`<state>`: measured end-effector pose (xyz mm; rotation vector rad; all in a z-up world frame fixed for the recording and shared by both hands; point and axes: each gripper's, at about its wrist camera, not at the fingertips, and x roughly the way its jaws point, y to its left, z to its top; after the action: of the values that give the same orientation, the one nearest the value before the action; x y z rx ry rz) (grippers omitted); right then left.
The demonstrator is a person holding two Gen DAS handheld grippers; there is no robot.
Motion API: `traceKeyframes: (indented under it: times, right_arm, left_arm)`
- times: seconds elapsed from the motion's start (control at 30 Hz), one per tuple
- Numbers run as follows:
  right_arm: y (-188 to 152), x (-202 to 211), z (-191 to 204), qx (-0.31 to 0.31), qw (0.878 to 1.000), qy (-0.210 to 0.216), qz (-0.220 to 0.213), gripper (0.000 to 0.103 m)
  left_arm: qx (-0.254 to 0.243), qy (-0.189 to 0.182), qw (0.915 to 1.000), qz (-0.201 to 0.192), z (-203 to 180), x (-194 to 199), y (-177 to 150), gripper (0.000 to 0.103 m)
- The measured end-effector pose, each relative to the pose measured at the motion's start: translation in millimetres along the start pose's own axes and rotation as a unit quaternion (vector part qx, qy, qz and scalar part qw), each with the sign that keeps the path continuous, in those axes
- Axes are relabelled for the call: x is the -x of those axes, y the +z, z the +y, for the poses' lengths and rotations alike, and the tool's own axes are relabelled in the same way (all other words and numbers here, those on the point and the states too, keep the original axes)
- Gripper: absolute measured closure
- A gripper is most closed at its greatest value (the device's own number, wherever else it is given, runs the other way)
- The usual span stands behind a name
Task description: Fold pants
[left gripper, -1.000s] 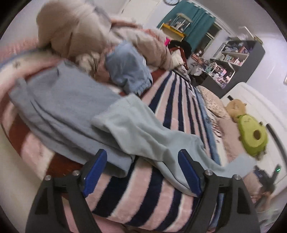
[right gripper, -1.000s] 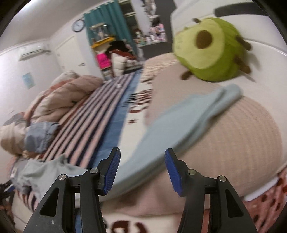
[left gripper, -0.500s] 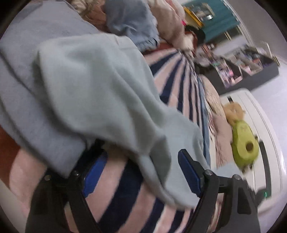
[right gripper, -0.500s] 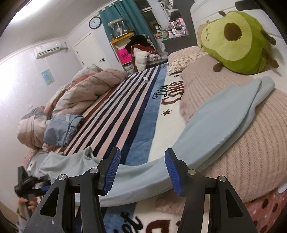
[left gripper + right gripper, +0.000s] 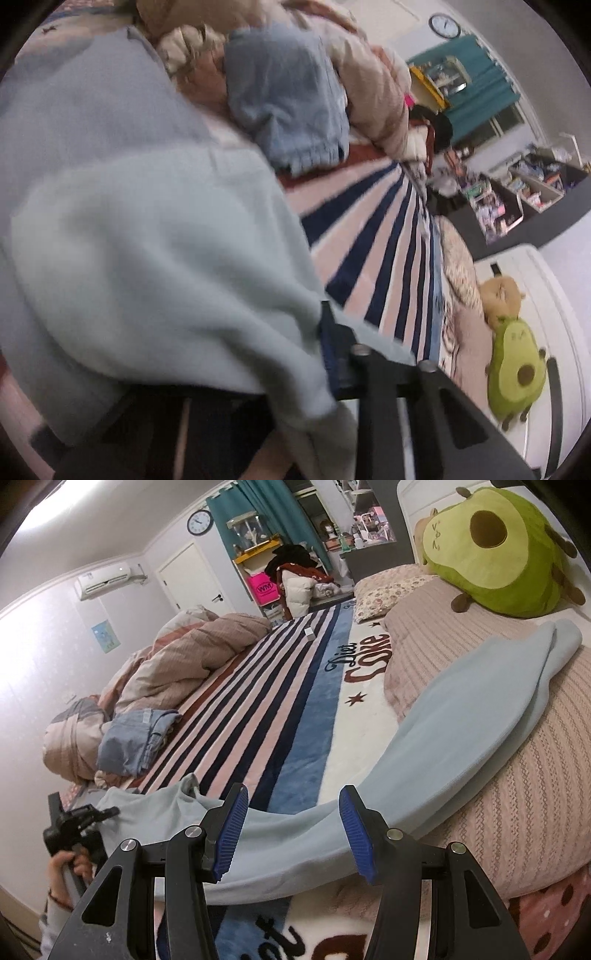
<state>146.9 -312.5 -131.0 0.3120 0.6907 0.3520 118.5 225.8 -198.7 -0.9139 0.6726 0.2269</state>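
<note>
Pale blue pants [image 5: 436, 746] lie stretched across the striped bed, legs reaching onto a beige knit blanket, waist end at the left. My right gripper [image 5: 291, 834] is open, its blue pads either side of the pant leg near the front edge. The left gripper shows in the right wrist view [image 5: 88, 818] at the waist end. In the left wrist view the waist fabric [image 5: 159, 266] drapes over my left gripper [image 5: 303, 354]; only its right finger [image 5: 332, 354] shows, the other is hidden under cloth, so its state is unclear.
Folded blue-grey clothes [image 5: 136, 738] and a bunched beige duvet [image 5: 192, 653] lie at the bed's left. A green avocado plush [image 5: 495, 546] sits by the headboard. A floral pillow [image 5: 388, 587] lies behind. Shelves and a teal curtain [image 5: 266, 528] stand beyond.
My left gripper has pushed into the waist end, and the fabric now covers its left finger. My right gripper has pulled back, so more of the pant leg shows between its pads.
</note>
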Motion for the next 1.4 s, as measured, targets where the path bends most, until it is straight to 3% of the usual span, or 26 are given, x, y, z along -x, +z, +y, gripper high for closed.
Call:
traceKeyframes:
  times: [0.27, 0.47, 0.6, 0.67, 0.8, 0.87, 1.03, 1.17, 1.27, 1.3, 1.37, 1.4]
  right_arm:
    - [-11.8, -3.2, -1.8, 0.011, 1.0, 0.0, 0.028, 0.055]
    - [-24.6, -10.7, 11.4, 0.018, 0.998, 0.026, 0.053, 0.055]
    - [-37.3, -26.9, 26.1, 0.021, 0.996, 0.044, 0.079, 0.055]
    - [-42.9, -35.0, 33.5, 0.022, 0.995, 0.05, 0.089, 0.055]
    - [-48.6, -44.3, 46.6, 0.026, 0.993, 0.059, 0.096, 0.055]
    - [-48.1, -45.2, 49.8, 0.027, 0.993, 0.061, 0.094, 0.055]
    - [-44.4, -42.3, 51.6, 0.029, 0.994, 0.063, 0.087, 0.055]
    - [-44.4, -41.7, 49.4, 0.024, 0.994, 0.067, 0.085, 0.055]
    - [-46.6, -41.9, 46.1, 0.018, 0.994, 0.069, 0.085, 0.055]
    - [-47.3, -42.1, 45.1, 0.016, 0.994, 0.069, 0.086, 0.055]
    - [-49.1, -42.9, 43.1, 0.013, 0.994, 0.07, 0.088, 0.055]
    - [-49.3, -43.3, 42.3, 0.012, 0.994, 0.069, 0.089, 0.055]
  left_arm:
    - [-0.042, 0.013, 0.994, -0.1, -2.6, 60.8, 36.6, 0.095]
    - [-0.038, 0.052, 0.9853, -0.158, 33.6, 108.9, 83.1, 0.095]
    - [-0.032, 0.078, 0.9808, -0.176, 66.8, 126.7, 108.0, 0.095]
    - [-0.037, 0.066, 0.983, -0.168, 71.7, 127.2, 110.9, 0.095]
    - [-0.097, 0.053, 0.9799, -0.166, 44.6, 124.9, 101.5, 0.095]
    - [-0.124, 0.028, 0.9786, -0.162, 24.1, 123.6, 91.1, 0.095]
    - [-0.236, -0.037, 0.9658, -0.1, -53.0, 96.6, 46.7, 0.095]
    - [-0.324, -0.057, 0.9444, -0.001, -103.5, 36.1, -19.0, 0.093]
    - [-0.356, -0.057, 0.9286, 0.086, -114.6, -14.1, -68.0, 0.093]
    - [-0.362, -0.058, 0.924, 0.109, -114.9, -25.5, -79.7, 0.09]
    - [-0.38, -0.061, 0.911, 0.15, -115.6, -43.9, -103.1, 0.072]
    - [-0.385, -0.064, 0.9072, 0.156, -116.2, -44.8, -111.3, 0.056]
